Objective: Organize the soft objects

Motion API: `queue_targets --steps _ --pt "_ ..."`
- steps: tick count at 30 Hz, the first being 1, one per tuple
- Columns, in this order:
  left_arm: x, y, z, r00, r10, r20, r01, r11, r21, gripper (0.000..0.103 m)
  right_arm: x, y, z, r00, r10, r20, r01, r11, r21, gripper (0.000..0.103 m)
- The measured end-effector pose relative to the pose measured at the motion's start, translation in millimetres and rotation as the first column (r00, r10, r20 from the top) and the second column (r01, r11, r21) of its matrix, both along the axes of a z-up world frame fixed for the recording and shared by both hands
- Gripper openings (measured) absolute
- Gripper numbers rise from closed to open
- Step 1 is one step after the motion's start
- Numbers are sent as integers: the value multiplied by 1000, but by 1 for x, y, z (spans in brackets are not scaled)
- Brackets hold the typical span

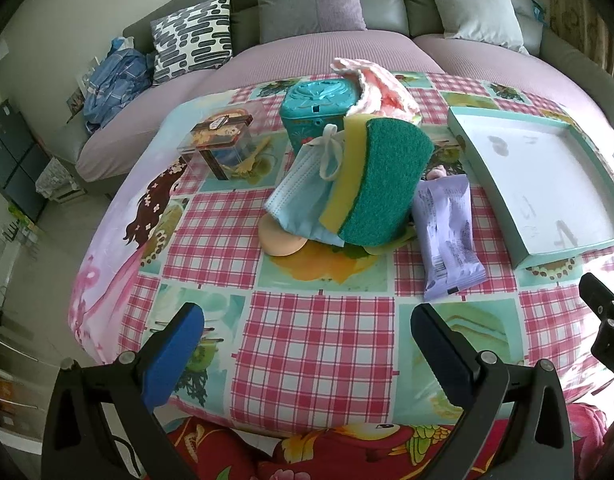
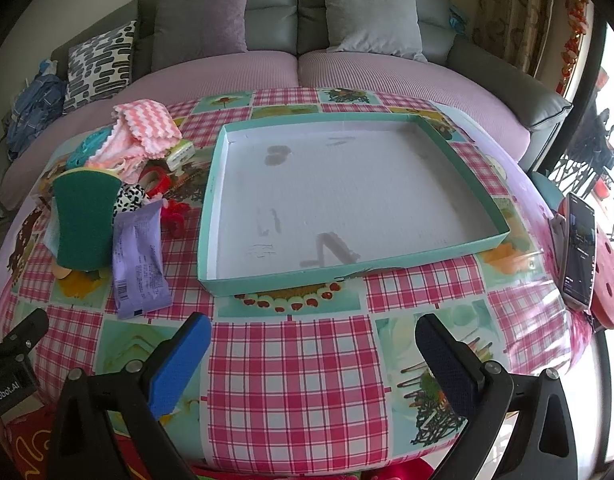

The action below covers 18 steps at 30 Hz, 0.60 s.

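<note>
A home living room, as I see it.
A grey sofa (image 2: 347,12) with cushions (image 2: 371,16) runs along the far side, behind a table (image 2: 299,380) under a checked, picture-printed cloth; curtains (image 2: 511,12) hang far right.

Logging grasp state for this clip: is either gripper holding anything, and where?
Nothing is held. The left gripper and right gripper both have open, empty jaws.

Tabletop (image 2: 291,380) under a pink-checked cloth with picture squares. Landmark: shallow teal tray (image 2: 465,162), white inside, lying flat. Just left of the tray, a lilac packet (image 1: 447,236) lies flat. Left of the packet, a green-and-yellow sponge (image 1: 381,184) stands on edge against a blue face mask (image 1: 303,196); a peach pad (image 1: 281,242) beneath. Behind these, a teal tin (image 1: 315,114) with pink-and-white cloth (image 2: 147,128) draped over it. Far left of the tray, a clear box (image 1: 217,144).
</note>
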<state>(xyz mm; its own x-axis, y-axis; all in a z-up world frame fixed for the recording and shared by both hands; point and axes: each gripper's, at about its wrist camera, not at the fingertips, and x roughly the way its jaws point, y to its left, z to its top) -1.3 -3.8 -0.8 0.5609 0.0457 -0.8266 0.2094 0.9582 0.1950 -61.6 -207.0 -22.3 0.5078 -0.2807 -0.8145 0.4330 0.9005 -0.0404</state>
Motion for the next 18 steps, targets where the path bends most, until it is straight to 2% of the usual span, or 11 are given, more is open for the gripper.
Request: queue_targets --steps 18 --pt "1 0 -1 1000 0 -7 0 1000 9 103 1 0 -2 1000 -8 -9 8 1000 0 103"
